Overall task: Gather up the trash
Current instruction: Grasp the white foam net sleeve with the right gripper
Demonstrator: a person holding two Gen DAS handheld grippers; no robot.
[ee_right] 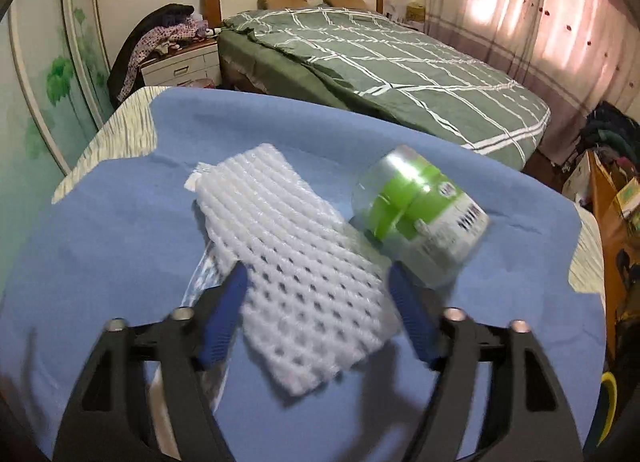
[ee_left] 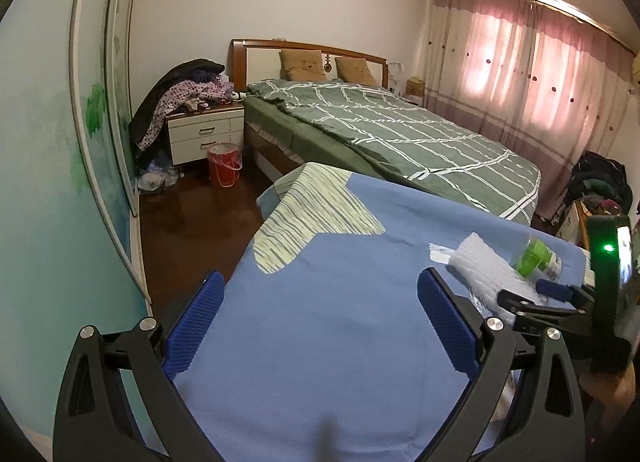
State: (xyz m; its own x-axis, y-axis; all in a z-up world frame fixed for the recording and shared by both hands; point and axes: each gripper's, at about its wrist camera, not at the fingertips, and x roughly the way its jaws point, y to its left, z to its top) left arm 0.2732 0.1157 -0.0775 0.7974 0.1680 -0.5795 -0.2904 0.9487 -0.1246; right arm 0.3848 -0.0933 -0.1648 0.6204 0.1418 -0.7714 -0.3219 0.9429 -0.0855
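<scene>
my right gripper [ee_right: 316,314] is the nearer one by far; its jaws stand spread, one blue pad on each side of the white foam net sleeve [ee_right: 296,258], which lies flat on the blue cloth [ee_right: 100,242] straight ahead of me, and i cannot tell that either pad presses it, so i call the grip released; the sleeve's long axis runs from my fingers away up and to the left, so i judge a short push forward and a squeeze across its width would take it; touching its right edge lies the clear bottle with the green label [ee_right: 420,214], on its side; under the sleeve's left edge a clear plastic wrapper [ee_right: 200,278] peeks out; my left gripper [ee_left: 320,322] hangs wide open over bare cloth, holding nothing, well to the left of the trash; count: one sleeve, one bottle, one wrapper.
</scene>
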